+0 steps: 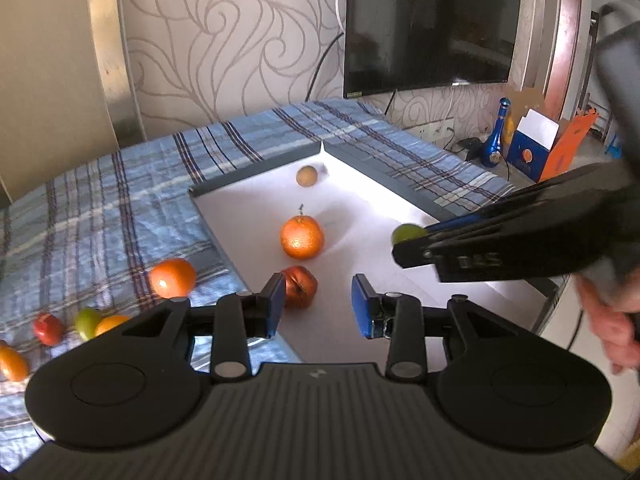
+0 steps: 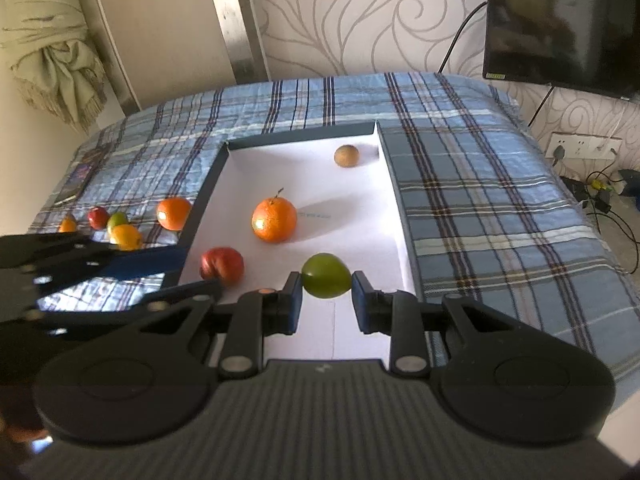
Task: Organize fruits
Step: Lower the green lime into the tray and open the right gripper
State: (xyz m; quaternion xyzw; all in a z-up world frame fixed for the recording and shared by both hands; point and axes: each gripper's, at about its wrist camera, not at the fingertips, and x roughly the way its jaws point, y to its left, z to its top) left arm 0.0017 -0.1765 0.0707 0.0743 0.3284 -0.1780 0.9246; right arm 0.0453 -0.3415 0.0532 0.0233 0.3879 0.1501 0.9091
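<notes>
Shallow white-floored box with dark rim (image 2: 390,184) lies on a worktop under a blue plaid cloth (image 2: 480,208).

Right claw (image 2: 326,290): clamped on a small green round fruit (image 2: 326,275), held over the near end of the box. From the left wrist view the same claw (image 1: 404,240) comes in from the right, the green fruit (image 1: 406,233) at its tip; part of the person's hand (image 1: 612,320) shows behind it.

Left claw (image 1: 318,306): fingers apart, nothing between them, hovering at the near left corner of the box. A dark red wrinkled fruit (image 1: 300,285) sits in the box just beyond its left finger; cannot tell whether the finger touches it.

Inside the box: large orange with stem (image 2: 274,219) near the middle, the dark red fruit (image 2: 222,264) toward the near left, small brown round fruit (image 2: 346,155) at the far right corner. All well apart.

Outside, on the cloth left of the box: an orange tangerine (image 2: 173,213) just beside the rim, then a yellow-orange fruit (image 2: 126,237), a small green one (image 2: 117,221), a small red one (image 2: 98,217) and another small orange one (image 2: 67,225), clustered.

Black wall-mounted screen (image 1: 428,24) behind the worktop.
</notes>
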